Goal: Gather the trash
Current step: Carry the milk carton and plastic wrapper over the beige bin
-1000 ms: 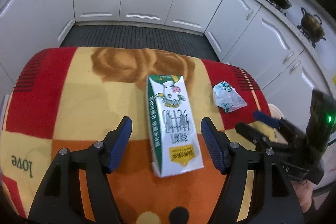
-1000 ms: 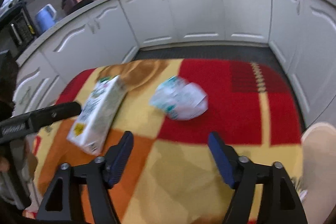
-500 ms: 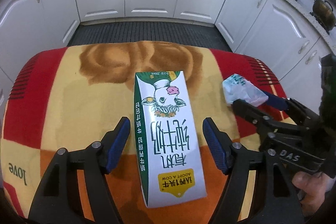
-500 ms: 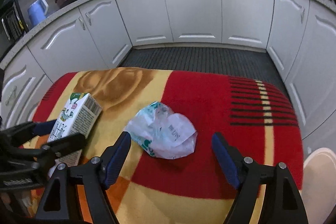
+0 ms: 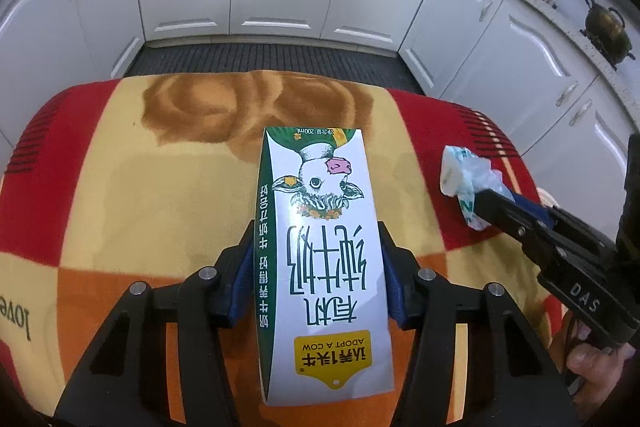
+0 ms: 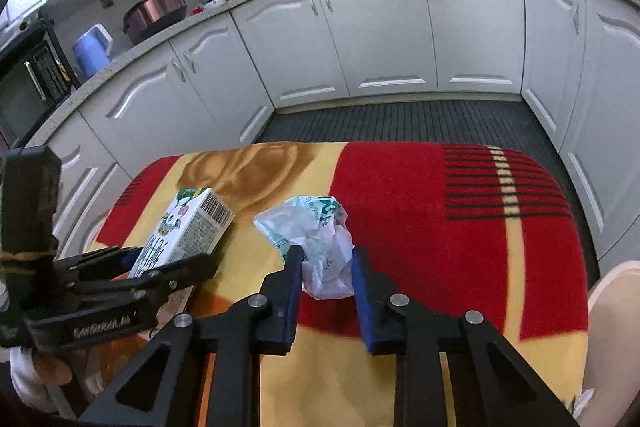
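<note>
The left gripper is clamped on the carton, its blue pads pressed against the two long sides; the carton lies flat on the blanket and runs straight ahead between the fingers, its far end well past the tips. To the right, the right gripper has closed on the wrapper, which bulges forward and up out of the jaws, just beside the carton.

Risks, as I judge them: the carton is held near its rear half, so on lifting the long free end could droop and pivot in the pads, and its glossy printed faces give little friction. Squeezing harder may dent the thin board walls if it is empty. The wrapper is only pinched at its near part; the thin film could slide out or tear, and a loose fold might snag the blanket's nap. The two grippers sit near each other, so raising both at once could knock them together.

The carton is a smooth, rigid rectangular box of coated paper. The wrapper is crumpled, soft, semi-clear plastic with no fixed shape. The blanket is plush, fuzzy and yielding.
</note>
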Tool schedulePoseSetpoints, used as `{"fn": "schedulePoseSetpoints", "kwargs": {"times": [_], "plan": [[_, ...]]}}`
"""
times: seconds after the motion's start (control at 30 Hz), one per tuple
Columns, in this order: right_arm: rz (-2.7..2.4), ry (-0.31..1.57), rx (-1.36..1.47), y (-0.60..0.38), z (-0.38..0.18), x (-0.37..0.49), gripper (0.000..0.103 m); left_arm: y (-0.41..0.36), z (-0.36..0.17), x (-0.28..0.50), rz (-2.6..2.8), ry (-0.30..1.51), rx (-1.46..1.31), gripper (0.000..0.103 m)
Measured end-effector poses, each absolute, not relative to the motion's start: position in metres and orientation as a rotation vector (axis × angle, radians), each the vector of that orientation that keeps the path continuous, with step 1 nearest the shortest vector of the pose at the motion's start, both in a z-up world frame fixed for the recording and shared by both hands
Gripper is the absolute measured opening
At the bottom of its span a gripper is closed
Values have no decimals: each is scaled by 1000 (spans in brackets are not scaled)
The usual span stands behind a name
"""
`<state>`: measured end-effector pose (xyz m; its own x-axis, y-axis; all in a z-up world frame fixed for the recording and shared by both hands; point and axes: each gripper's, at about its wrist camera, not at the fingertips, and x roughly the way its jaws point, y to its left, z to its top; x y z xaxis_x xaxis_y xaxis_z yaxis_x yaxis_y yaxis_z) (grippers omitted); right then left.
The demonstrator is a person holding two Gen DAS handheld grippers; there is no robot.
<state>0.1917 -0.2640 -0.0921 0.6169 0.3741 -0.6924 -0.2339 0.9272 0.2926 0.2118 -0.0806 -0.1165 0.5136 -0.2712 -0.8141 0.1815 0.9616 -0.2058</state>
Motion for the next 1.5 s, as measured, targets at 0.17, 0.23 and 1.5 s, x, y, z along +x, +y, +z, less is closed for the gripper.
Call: {"fn": "schedulePoseSetpoints", "kwargs": {"times": [0.17, 0.23, 1.5], "plan": [[366, 817, 191, -269, -85, 166, 22, -82, -103, 193, -292, 961, -78, 51], [366, 808, 198, -271, -82, 155, 22, -84, -99, 184, -296, 950, -73, 51], [235, 718, 273, -349, -48, 40, 22, -181, -57, 93, -442, 805, 71, 51]]}}
